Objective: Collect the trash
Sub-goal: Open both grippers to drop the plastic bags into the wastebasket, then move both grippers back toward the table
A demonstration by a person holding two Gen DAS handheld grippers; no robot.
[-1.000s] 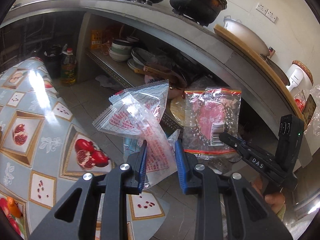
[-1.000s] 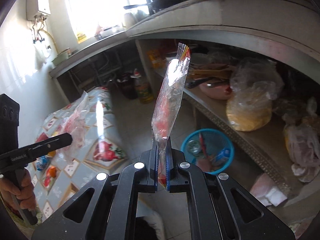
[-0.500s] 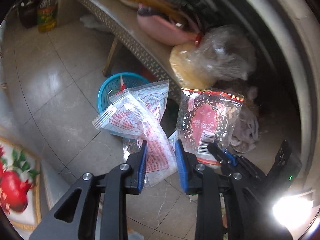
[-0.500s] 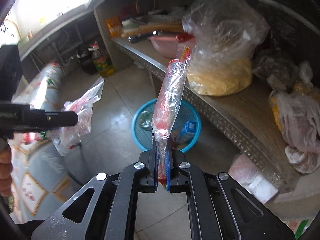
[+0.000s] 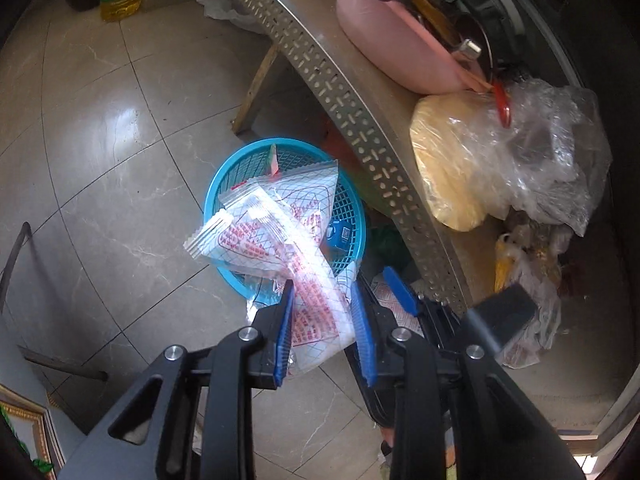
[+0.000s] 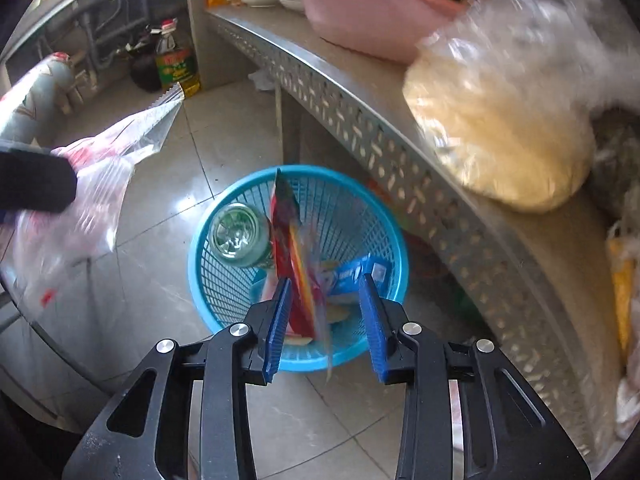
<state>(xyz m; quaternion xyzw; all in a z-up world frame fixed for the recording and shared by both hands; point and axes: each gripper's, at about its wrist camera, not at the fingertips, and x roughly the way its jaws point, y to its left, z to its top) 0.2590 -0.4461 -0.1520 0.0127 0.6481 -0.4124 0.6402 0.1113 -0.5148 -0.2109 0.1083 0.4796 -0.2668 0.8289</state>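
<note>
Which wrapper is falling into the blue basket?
The red wrapper is: it drops free between the right gripper's open fingers, above the blue basket. The clear wrappers with red print sit between the left gripper's fingers.

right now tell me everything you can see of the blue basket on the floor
The blue basket is round, open-topped plastic lattice, standing upright on the tiled floor beside the perforated metal shelf. Inside lie a clear glass jar, a blue packet and other scraps. A red wrapper is blurred above it, between the open right gripper.
</note>
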